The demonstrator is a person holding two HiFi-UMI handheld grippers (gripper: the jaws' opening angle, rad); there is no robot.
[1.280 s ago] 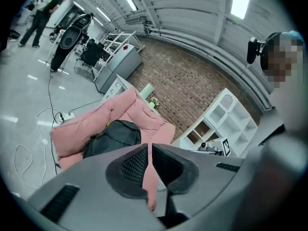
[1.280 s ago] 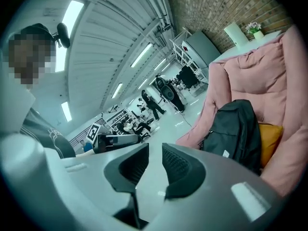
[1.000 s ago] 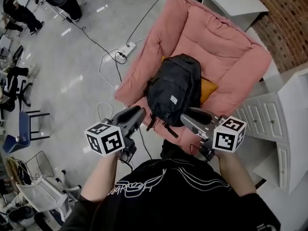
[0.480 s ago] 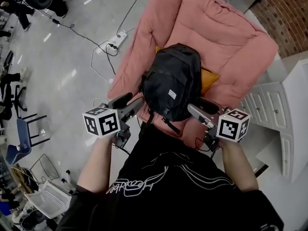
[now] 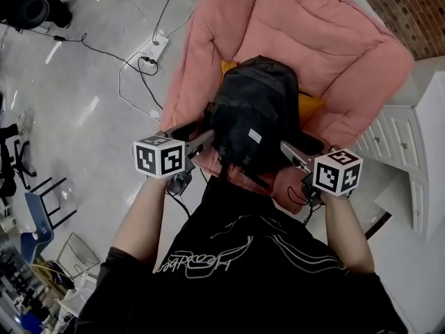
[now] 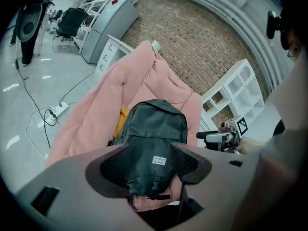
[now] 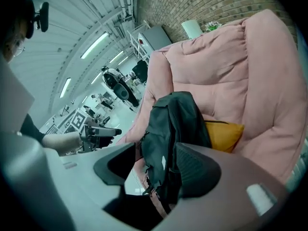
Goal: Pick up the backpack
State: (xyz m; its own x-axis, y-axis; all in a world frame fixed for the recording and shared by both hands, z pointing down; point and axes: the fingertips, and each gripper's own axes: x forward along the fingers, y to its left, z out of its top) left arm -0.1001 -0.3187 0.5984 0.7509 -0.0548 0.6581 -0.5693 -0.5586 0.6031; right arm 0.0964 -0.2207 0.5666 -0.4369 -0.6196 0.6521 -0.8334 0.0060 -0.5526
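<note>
A black backpack (image 5: 254,113) stands upright on the seat of a pink armchair (image 5: 327,40), leaning on an orange cushion (image 5: 309,106). My left gripper (image 5: 199,137) is at the backpack's lower left edge and my right gripper (image 5: 292,149) at its lower right edge. Both have just been opening their jaws, and the pads press on nothing. In the left gripper view, the backpack (image 6: 151,138) shows beyond the wide jaws of the left gripper (image 6: 148,150). The right gripper view shows the backpack (image 7: 171,124) side-on past the right gripper (image 7: 155,153), whose jaws are spread.
A power strip (image 5: 154,47) with looping cables lies on the grey floor left of the armchair. A white drawer cabinet (image 5: 410,158) stands close on the right, with a brick wall (image 5: 410,5) behind. Chair frames (image 5: 35,207) stand at far left.
Both grippers have dropped and moved in toward the backpack and now flank its lower end. Their jaws stand wider apart than before.
</note>
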